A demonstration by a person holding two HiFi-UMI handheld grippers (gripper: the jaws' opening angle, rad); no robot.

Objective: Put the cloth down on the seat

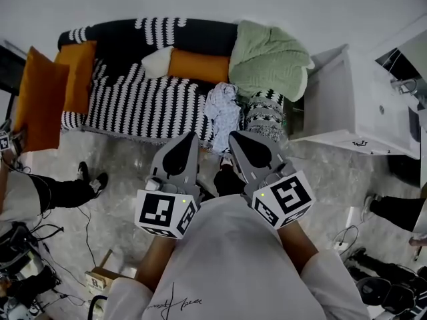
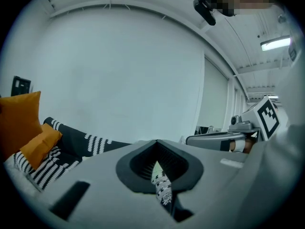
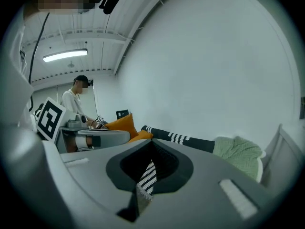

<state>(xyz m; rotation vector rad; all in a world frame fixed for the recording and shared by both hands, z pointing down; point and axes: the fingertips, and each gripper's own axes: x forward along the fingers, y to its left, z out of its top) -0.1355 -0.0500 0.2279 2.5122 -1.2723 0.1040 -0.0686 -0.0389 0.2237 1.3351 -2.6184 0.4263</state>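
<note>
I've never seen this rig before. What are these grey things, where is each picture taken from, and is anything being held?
A person holds hand-operated tongs, one per hand. The head view looks down from the person's head at the left tongs and right tongs before a striped sofa with orange cushions and a green blanket. The other two views ride on the tongs, looking along their jaws. Each is closed on a bit of black-and-white cloth.
</note>
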